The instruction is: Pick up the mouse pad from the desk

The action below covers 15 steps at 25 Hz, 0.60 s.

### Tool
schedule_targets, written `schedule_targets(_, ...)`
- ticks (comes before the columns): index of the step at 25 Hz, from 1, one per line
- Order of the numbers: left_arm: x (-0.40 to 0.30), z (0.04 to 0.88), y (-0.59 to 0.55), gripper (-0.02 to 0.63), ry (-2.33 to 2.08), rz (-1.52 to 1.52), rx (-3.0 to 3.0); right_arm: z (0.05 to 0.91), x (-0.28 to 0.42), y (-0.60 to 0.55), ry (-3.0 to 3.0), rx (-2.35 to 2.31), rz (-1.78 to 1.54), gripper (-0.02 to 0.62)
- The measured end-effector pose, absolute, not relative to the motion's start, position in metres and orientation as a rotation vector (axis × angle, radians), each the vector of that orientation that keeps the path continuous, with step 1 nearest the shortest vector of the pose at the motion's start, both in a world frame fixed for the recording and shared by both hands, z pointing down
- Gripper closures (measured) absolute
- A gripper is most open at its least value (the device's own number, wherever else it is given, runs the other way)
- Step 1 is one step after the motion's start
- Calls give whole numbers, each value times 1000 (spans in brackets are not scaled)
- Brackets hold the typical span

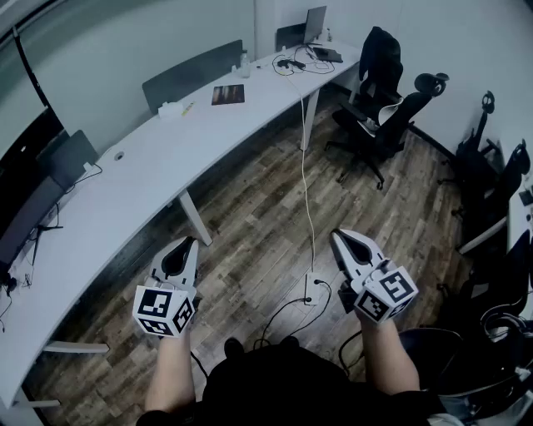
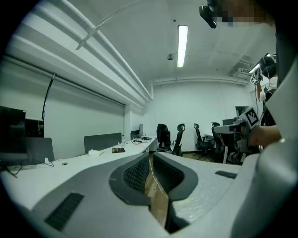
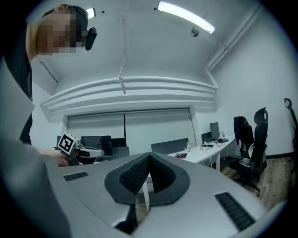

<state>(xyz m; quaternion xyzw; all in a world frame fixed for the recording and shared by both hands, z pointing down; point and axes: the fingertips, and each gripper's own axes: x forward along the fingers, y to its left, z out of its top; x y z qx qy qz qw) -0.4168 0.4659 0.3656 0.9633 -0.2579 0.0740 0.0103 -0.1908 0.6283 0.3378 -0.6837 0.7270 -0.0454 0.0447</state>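
Note:
The mouse pad (image 1: 227, 94) is a dark rectangle lying flat on the long curved white desk (image 1: 141, 175), toward its far end. It also shows small and far off in the left gripper view (image 2: 118, 150) and the right gripper view (image 3: 181, 155). My left gripper (image 1: 185, 242) is held over the wooden floor beside the desk's near leg, well short of the pad, its jaws shut with nothing between them. My right gripper (image 1: 336, 235) hangs level over the floor further right, also shut and empty. The pads of each gripper meet at the tips (image 2: 150, 155) (image 3: 149, 156).
A power strip (image 1: 312, 289) with a white cable lies on the floor between the grippers. Black office chairs (image 1: 385, 112) stand at the right. A laptop (image 1: 316, 25), cables, a bottle (image 1: 245, 62) and a tissue box (image 1: 170, 109) sit on the desk. A dark monitor (image 1: 33, 158) stands at the left.

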Motion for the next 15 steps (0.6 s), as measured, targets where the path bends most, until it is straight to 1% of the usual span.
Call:
schedule_targets(7, -395, 366, 478, 571, -823, 237, 2999, 343, -176, 639, 2260, -2044, -146, 592)
schedule_targets(15, -370, 355, 500, 571, -857, 265, 3035, 355, -153, 678, 2276, -1985, -203, 592)
